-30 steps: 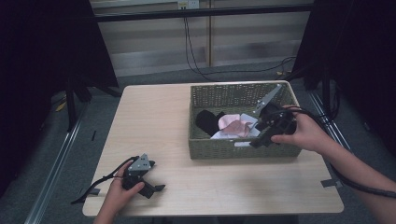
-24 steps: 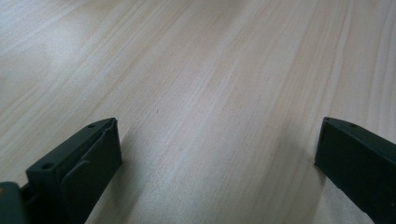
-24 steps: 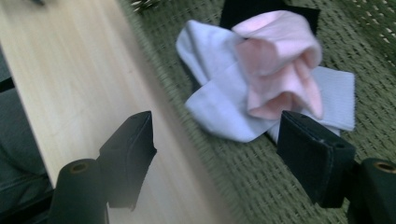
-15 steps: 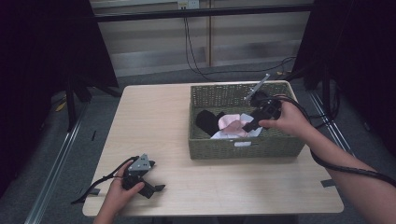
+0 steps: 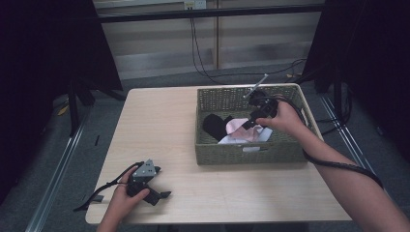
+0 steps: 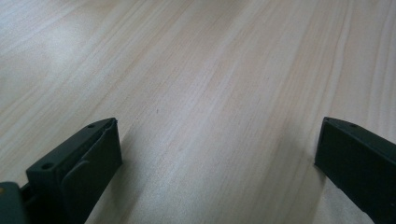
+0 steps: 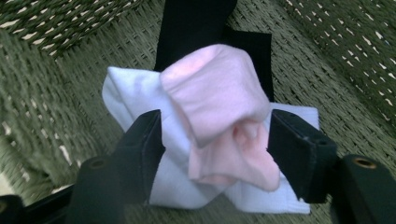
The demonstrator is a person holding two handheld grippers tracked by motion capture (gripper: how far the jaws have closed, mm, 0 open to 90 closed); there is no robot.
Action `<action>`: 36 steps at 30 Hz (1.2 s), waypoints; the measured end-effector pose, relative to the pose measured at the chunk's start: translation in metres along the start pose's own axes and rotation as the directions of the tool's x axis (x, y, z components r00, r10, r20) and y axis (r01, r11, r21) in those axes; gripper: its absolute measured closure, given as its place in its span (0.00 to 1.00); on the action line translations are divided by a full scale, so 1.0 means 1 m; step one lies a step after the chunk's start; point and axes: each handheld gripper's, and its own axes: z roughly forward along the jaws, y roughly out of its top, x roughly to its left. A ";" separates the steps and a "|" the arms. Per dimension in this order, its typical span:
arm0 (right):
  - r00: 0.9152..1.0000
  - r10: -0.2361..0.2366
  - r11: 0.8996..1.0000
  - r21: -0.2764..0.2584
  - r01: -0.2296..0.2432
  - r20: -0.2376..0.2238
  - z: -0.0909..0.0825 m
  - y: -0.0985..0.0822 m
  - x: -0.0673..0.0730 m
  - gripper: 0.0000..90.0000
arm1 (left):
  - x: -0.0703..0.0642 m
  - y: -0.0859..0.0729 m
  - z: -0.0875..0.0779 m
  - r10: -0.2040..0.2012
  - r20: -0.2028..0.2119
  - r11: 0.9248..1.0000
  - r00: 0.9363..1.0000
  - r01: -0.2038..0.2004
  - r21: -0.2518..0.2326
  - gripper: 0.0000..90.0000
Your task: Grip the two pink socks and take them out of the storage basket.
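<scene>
Pink cloth (image 7: 219, 112), rolled and bunched, lies in wicker basket (image 5: 241, 155) atop a folded white cloth (image 7: 135, 93), black cloth (image 7: 196, 23) behind. Its long axis runs along the right gripper view, loose end toward the camera.

Right gripper (image 7: 215, 140): jaws have just been closing, straddle the roll, right pad at its edge, left pad short; no grip.

Left gripper (image 6: 215, 154): wide open on table (image 6: 210, 70), empty.

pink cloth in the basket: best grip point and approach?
Grip the pink cloth across its bunched middle, coming from above. It sits humped on the white cloth, so the fold is proud and pinchable. The right gripper already straddles it; its jaws have just been closing, not yet pressing.
</scene>
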 end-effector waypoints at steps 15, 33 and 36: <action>1.000 0.001 1.000 0.029 -0.001 -0.029 0.007 0.009 -0.004 0.88 | 0.000 0.000 0.000 0.000 0.000 1.000 1.000 0.000 0.000 0.00; 0.998 0.003 1.000 -0.028 -0.005 -0.057 -0.038 0.017 -0.008 0.91 | 0.000 0.000 0.000 0.000 0.000 1.000 1.000 0.000 0.000 0.00; 0.998 0.001 1.000 -0.027 -0.003 -0.065 -0.046 0.017 -0.008 0.91 | 0.000 0.000 0.000 0.000 0.000 1.000 1.000 0.000 0.000 0.00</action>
